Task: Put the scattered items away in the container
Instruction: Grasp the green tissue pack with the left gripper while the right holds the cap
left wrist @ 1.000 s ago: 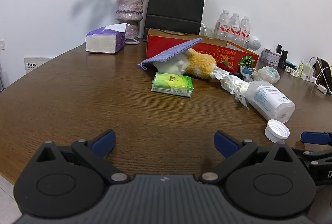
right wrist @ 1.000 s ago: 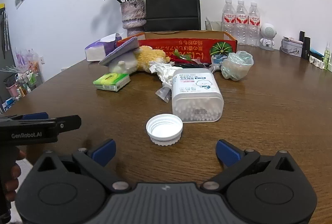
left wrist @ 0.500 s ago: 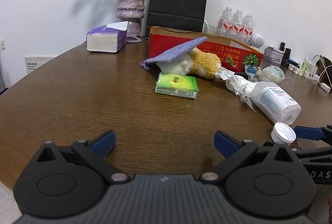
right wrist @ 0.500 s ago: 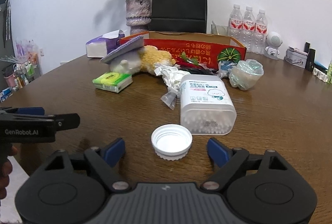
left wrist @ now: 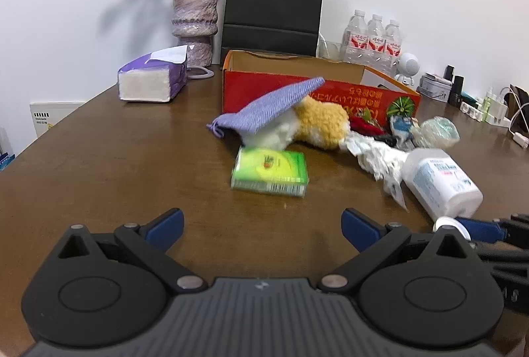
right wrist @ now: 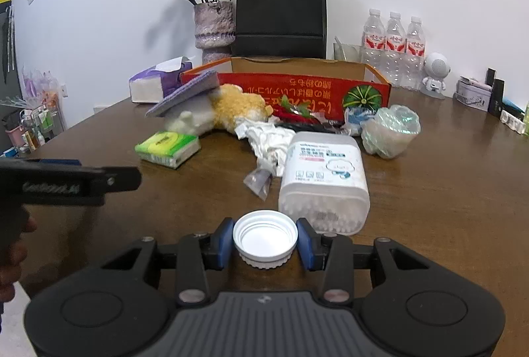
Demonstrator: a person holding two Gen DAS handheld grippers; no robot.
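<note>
One round ribbed white plastic cap point(right wrist: 265, 238)

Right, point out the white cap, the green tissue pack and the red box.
white cap point(right wrist: 264, 233): right wrist view, on its inner floor, between the closing blue pads.
green tissue pack point(left wrist: 269, 170): left wrist view, middle of its top face.
red box point(right wrist: 307, 92): right wrist view, on its printed front wall.

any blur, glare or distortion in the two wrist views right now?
Left wrist: motion blur smears the green tissue pack and plush toy; fisheye bends the table edge. Right wrist: sharper; the white cap between the closing right gripper pads is crisp, but the left gripper is blurred. Both: soft vase shadow on the wall, dark corners, no harsh glare.
</note>
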